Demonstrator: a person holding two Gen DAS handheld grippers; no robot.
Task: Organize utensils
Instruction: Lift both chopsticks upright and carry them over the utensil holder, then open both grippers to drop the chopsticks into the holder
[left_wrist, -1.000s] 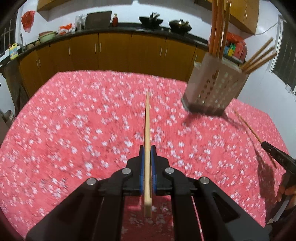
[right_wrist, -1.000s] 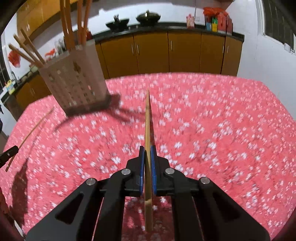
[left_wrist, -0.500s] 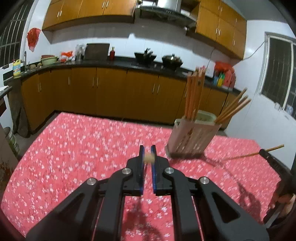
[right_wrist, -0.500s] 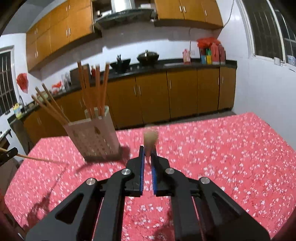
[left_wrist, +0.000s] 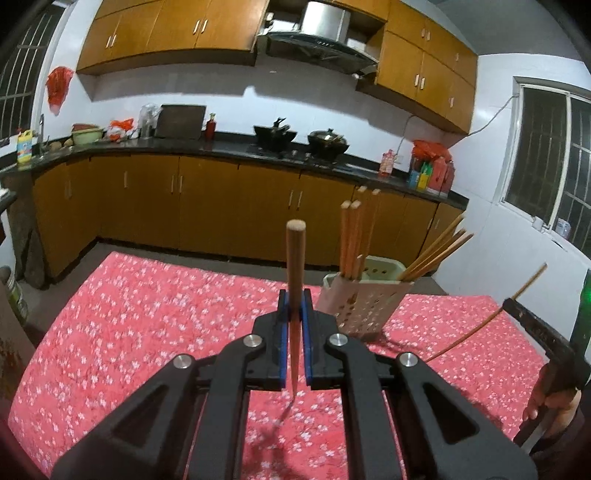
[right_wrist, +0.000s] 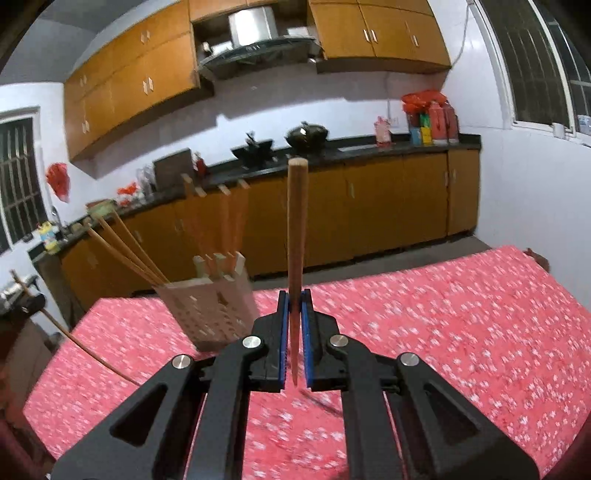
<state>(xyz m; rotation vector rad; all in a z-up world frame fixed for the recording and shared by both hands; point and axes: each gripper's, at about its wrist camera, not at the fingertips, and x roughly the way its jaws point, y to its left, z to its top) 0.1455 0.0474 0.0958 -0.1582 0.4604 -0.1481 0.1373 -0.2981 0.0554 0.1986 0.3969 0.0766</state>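
Observation:
My left gripper (left_wrist: 294, 325) is shut on a wooden chopstick (left_wrist: 295, 266) that stands upright, thick end up, above the red flowered tablecloth (left_wrist: 147, 314). My right gripper (right_wrist: 294, 325) is shut on another upright chopstick (right_wrist: 296, 229). A beige perforated utensil holder (left_wrist: 364, 306) with several chopsticks stands on the table, ahead and right of the left gripper; it also shows in the right wrist view (right_wrist: 210, 306), ahead and left. The right gripper with its chopstick (left_wrist: 487, 317) shows at the right of the left wrist view.
Kitchen cabinets (left_wrist: 207, 210) and a dark counter with woks (left_wrist: 275, 136) run behind the table. A white wall with a window (right_wrist: 535, 62) lies to the right. The left gripper's chopstick (right_wrist: 74, 338) shows at the left edge of the right wrist view.
Both grippers have tilted up from looking down at the table to looking level. Each chopstick has swung from pointing forward to standing upright. The holder now looks farther off.

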